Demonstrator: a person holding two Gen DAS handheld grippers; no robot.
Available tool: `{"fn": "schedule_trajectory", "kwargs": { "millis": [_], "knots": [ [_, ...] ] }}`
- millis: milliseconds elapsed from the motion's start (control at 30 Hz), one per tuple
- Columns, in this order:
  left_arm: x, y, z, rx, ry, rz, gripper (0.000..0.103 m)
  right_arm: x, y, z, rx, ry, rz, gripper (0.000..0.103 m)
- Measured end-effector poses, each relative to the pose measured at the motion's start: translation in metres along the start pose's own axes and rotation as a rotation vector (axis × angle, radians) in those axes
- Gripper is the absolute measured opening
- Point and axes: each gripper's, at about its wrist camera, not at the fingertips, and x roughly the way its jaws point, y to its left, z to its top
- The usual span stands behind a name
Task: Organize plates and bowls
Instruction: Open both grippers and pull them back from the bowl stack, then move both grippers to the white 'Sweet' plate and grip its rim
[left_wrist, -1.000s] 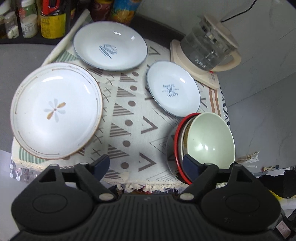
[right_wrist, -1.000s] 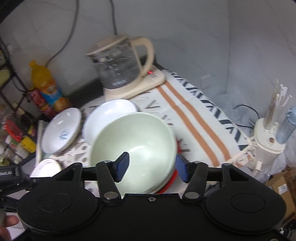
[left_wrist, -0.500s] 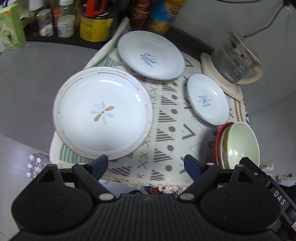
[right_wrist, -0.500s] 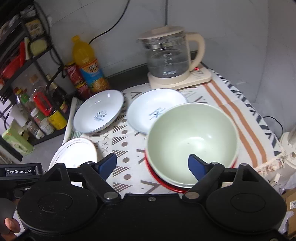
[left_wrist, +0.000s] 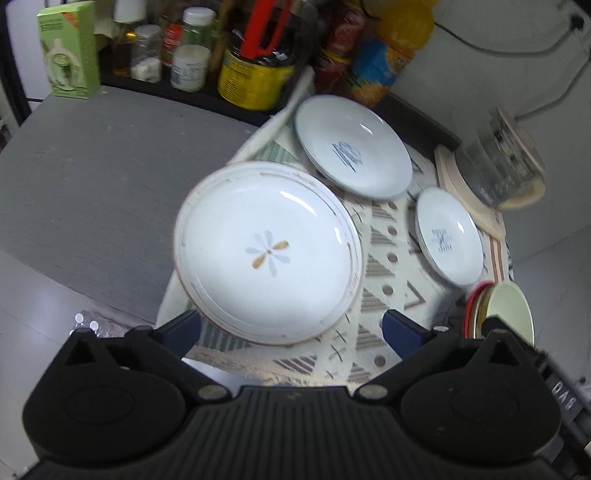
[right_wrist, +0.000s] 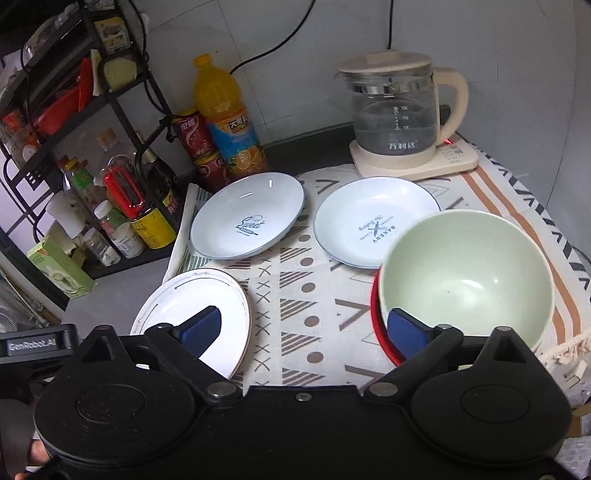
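Note:
Four groups of dishes lie on a patterned cloth (right_wrist: 306, 295). The large white flower plate (left_wrist: 267, 254) is at the near left. My left gripper (left_wrist: 291, 328) hovers over its near rim, jaws opening wide, pads clear of it. Behind are the "Sweet" plate (right_wrist: 247, 221) and the "Bakery" plate (right_wrist: 373, 221). A pale green bowl (right_wrist: 465, 277) sits stacked on a red-rimmed dish (right_wrist: 378, 332) at the near right. My right gripper (right_wrist: 303, 328) is opening above the cloth. Its right finger overlaps the bowl's near rim in the view, and it grips nothing.
A glass kettle (right_wrist: 399, 118) on its beige base stands at the back right, with cords on the wall. An orange drink bottle (right_wrist: 225, 118), cans and a black rack (right_wrist: 74, 110) of jars crowd the back left. A grey counter (left_wrist: 92, 177) extends left of the cloth.
The right jaws have spread from either side of the green bowl's near rim, and that view has pulled back. The left gripper has swung left from the bowl stack to the flower plate and widened.

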Motion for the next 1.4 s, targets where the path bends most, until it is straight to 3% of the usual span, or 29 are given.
{"fn": "schedule_trajectory", "kwargs": {
  "millis": [167, 300, 633, 767, 867, 1400],
  "knots": [
    [-0.005, 0.016, 0.006, -0.051, -0.032, -0.029, 0.103, 0.003, 0.015, -0.003, -0.032, -0.006, 0.014, 0.1],
    [-0.002, 0.031, 0.008, -0.138, -0.038, -0.101, 0.103, 0.004, 0.022, -0.004, -0.046, -0.031, 0.006, 0.103],
    [0.006, 0.034, 0.018, -0.122, -0.089, -0.045, 0.103, 0.017, 0.032, 0.005, -0.074, -0.048, 0.014, 0.103],
    [0.019, 0.035, 0.031, -0.133, -0.064, -0.041, 0.103, 0.031, 0.035, 0.013, -0.095, -0.075, 0.004, 0.103],
    [0.028, 0.034, 0.043, -0.134, -0.061, -0.012, 0.103, 0.048, 0.034, 0.022, -0.073, -0.055, 0.043, 0.103],
    [0.078, 0.026, 0.109, -0.15, -0.08, 0.028, 0.103, 0.122, 0.032, 0.066, -0.047, -0.006, 0.05, 0.098]
  ]
}}
